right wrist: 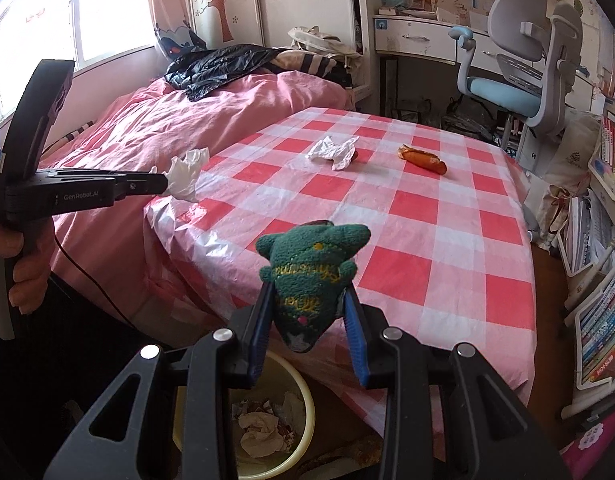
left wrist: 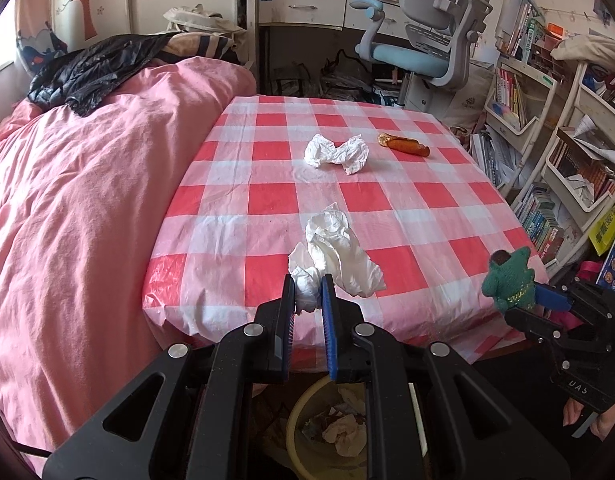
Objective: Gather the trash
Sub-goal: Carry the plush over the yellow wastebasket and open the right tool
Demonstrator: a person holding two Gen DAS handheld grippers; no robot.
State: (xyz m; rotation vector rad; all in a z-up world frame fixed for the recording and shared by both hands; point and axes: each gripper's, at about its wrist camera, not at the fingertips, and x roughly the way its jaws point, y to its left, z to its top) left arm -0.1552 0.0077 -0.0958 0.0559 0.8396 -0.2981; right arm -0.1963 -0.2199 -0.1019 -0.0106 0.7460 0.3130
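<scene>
Left tool [left wrist: 307,296] pinched a crumpled white tissue [left wrist: 339,256]; right tool [right wrist: 307,312] clamped a green knitted toy [right wrist: 311,276]. Round yellow bin [right wrist: 303,400] sat directly below both, off the checked worktop [right wrist: 427,240] edge.

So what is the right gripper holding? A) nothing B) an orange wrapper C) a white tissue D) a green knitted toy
D: the right gripper is clamped on the green knitted toy, while the white tissue sits in the left gripper.
</scene>
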